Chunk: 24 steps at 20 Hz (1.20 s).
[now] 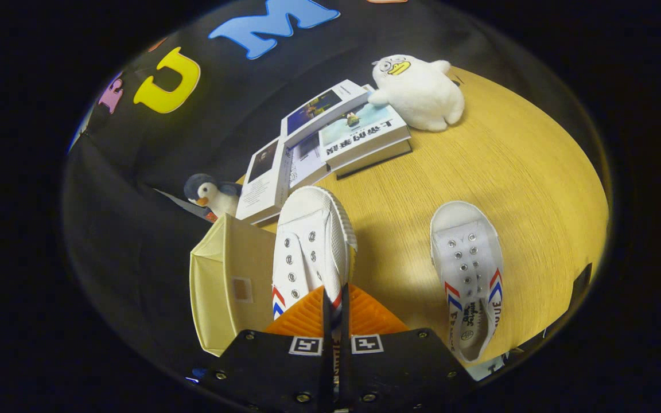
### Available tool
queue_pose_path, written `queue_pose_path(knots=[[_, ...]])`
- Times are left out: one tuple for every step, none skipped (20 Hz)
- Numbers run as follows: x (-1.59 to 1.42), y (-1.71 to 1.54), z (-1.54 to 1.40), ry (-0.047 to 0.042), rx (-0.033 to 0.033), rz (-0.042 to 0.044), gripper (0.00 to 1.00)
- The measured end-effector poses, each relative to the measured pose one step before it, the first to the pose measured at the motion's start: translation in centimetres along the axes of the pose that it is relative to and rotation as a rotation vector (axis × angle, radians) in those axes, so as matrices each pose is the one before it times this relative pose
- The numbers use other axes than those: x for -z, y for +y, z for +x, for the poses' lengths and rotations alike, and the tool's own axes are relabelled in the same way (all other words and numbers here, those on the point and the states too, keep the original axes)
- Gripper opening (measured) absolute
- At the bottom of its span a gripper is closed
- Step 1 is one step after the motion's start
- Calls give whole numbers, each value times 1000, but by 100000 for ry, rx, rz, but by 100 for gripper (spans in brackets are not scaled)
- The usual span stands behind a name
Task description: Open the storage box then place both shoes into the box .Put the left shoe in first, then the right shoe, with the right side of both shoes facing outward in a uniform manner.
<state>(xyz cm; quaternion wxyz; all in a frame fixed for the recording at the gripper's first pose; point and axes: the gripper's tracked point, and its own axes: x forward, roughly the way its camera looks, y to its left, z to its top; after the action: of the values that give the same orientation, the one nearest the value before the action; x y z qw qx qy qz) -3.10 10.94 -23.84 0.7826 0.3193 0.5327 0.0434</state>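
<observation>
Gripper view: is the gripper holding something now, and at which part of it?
Yes. The gripper is shut on a white shoe, pinching its side wall near the striped heel end. The shoe is lifted beside the open storage box.

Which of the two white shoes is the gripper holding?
The shoe beside the cream box: the gripper pinches its side. The other shoe lies untouched on the table.

gripper (335,312) body — dark housing with round screws along its lower edge, two square black-and-white fiducial tags on top, ribbed wedge-shaped fingers (302,315), nearly together.
</observation>
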Motion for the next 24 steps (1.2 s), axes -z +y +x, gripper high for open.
queue_pose_path(knots=[[-399,1010,-659,-912,-1003,-1289,4],[-401,988,-518,-833,-1023,-1154,4],[-332,930,-472,-988,-921,-873,4],[-248,908,-334,-374,-839,-919,4],[-235,905,-286,-958,-519,-971,4],[-217,835,-272,-697,-294,-1632,4],[-126,834,-130,-572,-171,-1345,4],[-139,1013,-89,219,-413,-1501,4],[60,1053,-50,-214,-610,-958,4],[52,1063,80,101,-753,-996,4],[193,1059,317,146,-964,-682,4],[181,1050,308,133,-927,-520,4],[311,1062,325,333,-772,-219,4],[279,1050,404,449,-737,-167,4],[309,932,625,363,-529,-350,4],[284,826,716,289,-151,-398,4],[383,718,685,498,148,-657,4],[417,702,748,464,500,-757,4],[414,512,834,495,731,-808,4],[416,429,810,726,932,-915,4],[560,421,800,955,734,-638,4],[535,416,831,1210,441,-357,4],[589,580,682,1072,172,-162,4],[517,428,754,1219,71,-343,4]])
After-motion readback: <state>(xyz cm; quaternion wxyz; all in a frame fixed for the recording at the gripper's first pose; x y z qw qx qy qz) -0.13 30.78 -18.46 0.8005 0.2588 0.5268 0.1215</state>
